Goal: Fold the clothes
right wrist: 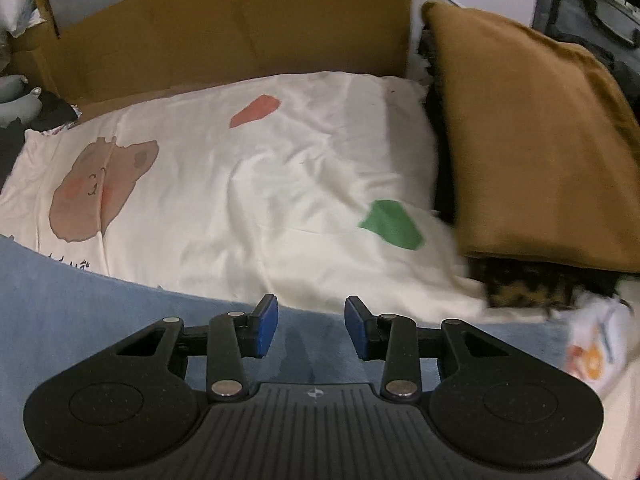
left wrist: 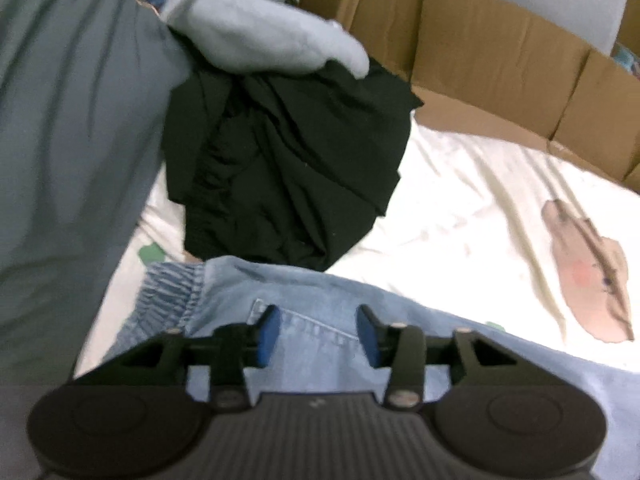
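Light blue jeans with a gathered elastic waistband and a stitched pocket lie flat on the white sheet. My left gripper hovers over the pocket area, open, its blue pads apart with nothing pinched between them. In the right wrist view the same pale blue cloth spreads under my right gripper, which is also open above the fabric. A crumpled black garment lies just beyond the jeans, partly under a light blue fleece.
A white sheet printed with a brown animal, red and green patches covers the bed. Cardboard walls line the far side. A grey-blue cloth hangs at left. A folded brown cloth rests on a leopard-print item at right.
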The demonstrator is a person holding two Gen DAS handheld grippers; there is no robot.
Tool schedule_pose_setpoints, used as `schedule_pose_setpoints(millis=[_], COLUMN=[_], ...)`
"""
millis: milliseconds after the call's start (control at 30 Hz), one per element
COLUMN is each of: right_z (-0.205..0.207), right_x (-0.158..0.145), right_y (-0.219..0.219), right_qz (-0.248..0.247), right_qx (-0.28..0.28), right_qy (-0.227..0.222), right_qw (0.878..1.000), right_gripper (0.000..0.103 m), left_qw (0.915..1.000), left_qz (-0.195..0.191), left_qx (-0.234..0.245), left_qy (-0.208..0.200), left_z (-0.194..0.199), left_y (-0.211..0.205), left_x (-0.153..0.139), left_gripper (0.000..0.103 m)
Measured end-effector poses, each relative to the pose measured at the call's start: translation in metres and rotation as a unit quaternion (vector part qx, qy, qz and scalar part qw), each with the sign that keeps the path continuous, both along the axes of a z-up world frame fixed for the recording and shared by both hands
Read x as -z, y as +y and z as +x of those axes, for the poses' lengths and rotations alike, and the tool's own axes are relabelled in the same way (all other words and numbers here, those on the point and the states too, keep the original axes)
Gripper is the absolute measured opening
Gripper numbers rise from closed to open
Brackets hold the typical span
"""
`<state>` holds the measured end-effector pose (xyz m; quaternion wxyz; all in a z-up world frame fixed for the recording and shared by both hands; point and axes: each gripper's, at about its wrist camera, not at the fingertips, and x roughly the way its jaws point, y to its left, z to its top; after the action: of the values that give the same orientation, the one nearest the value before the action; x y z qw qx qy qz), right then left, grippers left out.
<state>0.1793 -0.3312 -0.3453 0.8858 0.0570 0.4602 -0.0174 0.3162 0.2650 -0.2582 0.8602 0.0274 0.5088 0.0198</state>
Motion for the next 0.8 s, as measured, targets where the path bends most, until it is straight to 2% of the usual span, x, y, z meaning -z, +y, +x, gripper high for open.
schedule_pose_setpoints(millis=[67, 233, 333, 567, 667, 800], right_z=[-0.007, -0.026, -0.036, -0.057, -0.066, -0.078], right_x=[-0.009, -0.037, -0.049, -0.068, -0.08, -0.098], right_y=[-0.009, -0.029, -0.034, -0.051, -0.055, -0.058], right_qz=[0.001, 0.015, 0.017, 0.045, 0.058, 0.067], right_qx=[0.003, 0.009, 0.002, 0.017, 0.026, 0.036], right_qy=[0.0, -0.002, -0.01, 0.0, 0.002, 0.006], right_qw=[1.0, 1.0, 1.0, 0.999, 0.998, 0.997], right_gripper=[0.044, 0.044, 0.044, 0.045, 0.045, 0.045], left_qw=[1.0, 0.9999, 0.9998, 0.999, 0.9983, 0.9977], left_qz=[0.001, -0.002, 0.0, 0.022, 0.027, 0.015], left_qx=[0.005, -0.008, -0.013, -0.038, -0.052, -0.066], left_qy=[-0.001, -0.006, -0.017, -0.009, -0.003, 0.005], left_z=[-0.013, -0.041, -0.06, -0.105, -0.123, -0.139], left_y=[-0.006, -0.005, -0.003, 0.005, 0.009, 0.016], left_x=[-0.018, -0.064, -0.094, -0.151, -0.167, -0.174], left_gripper=[0.059, 0.062, 0.075, 0.08, 0.082, 0.083])
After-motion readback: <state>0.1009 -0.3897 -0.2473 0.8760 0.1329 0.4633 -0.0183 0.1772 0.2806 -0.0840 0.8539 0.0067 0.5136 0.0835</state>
